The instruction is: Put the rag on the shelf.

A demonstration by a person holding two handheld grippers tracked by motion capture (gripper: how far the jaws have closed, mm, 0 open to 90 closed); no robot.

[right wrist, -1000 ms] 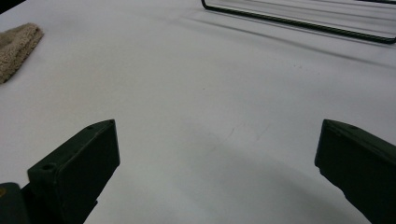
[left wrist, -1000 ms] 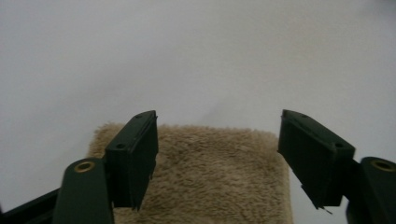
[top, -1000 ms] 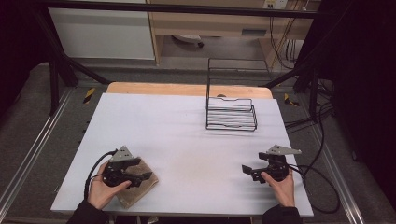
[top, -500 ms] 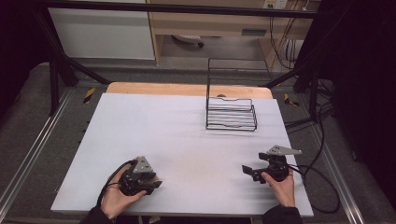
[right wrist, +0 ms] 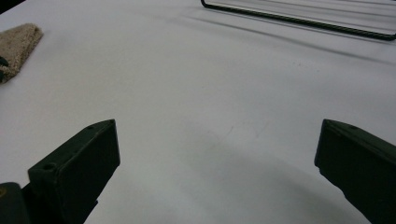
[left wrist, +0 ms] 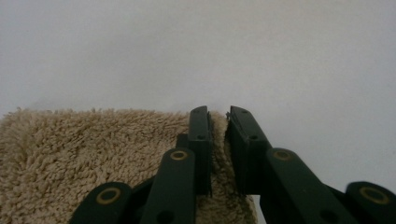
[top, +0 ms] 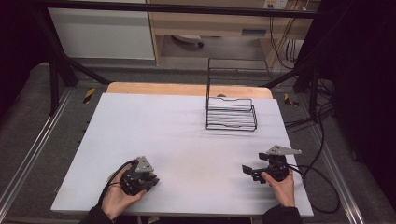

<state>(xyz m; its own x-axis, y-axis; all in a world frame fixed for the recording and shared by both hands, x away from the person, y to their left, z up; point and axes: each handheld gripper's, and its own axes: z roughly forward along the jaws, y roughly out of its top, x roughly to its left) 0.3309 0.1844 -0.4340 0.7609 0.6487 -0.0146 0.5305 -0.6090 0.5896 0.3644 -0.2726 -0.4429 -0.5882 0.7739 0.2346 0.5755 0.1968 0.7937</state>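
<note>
A tan fluffy cloth (left wrist: 93,158) lies on the white table at the near left. My left gripper (left wrist: 218,114) points down at it. Its jaws have just been closing, and they now pinch a ridge of the cloth's edge between the pads. In the high view the left gripper (top: 148,179) and the hand cover the cloth. My right gripper (top: 247,170) rests at the near right of the table, open with nothing between its jaws. The right gripper view shows my right gripper (right wrist: 215,128) with its jaws wide apart over bare table, and the cloth (right wrist: 16,46) far off at the left.
A black wire rack (top: 231,114) with a tall back frame stands at the far right of the white table top (top: 177,130); its base (right wrist: 299,21) shows in the right gripper view. Cables trail off the table's right edge.
The left gripper shifted right and sank onto the cloth, and its jaws closed on the cloth's edge. The cloth, visible before in the high view, is now covered. The right gripper stayed still.
</note>
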